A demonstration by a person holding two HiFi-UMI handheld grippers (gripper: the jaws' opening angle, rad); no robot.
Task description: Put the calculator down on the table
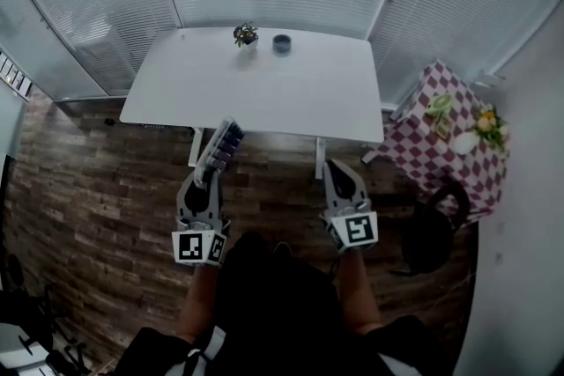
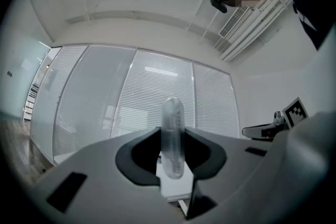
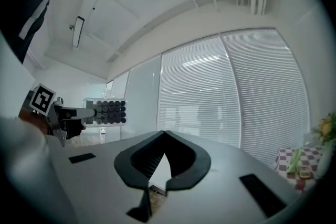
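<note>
Nearest of all is the person's dark top (image 1: 282,304), with both forearms reaching from it toward the white worktop (image 1: 291,92).

The left hand-held gripper (image 1: 209,176) is clamped on the calculator (image 1: 220,145). Its own view shows the two pads pressed against the calculator's flat faces, the thin body standing on edge between them (image 2: 172,136). From the head view the calculator juts out past the jaws toward the near edge of the worktop, up in the air and not resting on it. Whether its tip is already over the edge cannot be told. Rows of dark keys show on its face in the right gripper view (image 3: 107,112).

The right hand-held gripper (image 1: 339,172) is also short of the worktop's near edge, to the right of the left one. Its jaw tips meet with nothing between them (image 3: 164,136).

At the far edge of the worktop stand a small potted plant (image 1: 246,35) and, just right of it, a dark cup (image 1: 281,43). Right of the worktop is a small table with a checked cloth (image 1: 441,154), and a black chair (image 1: 432,229) sits nearer than that table. Wood-plank floor (image 1: 88,180) lies below the worktop.
</note>
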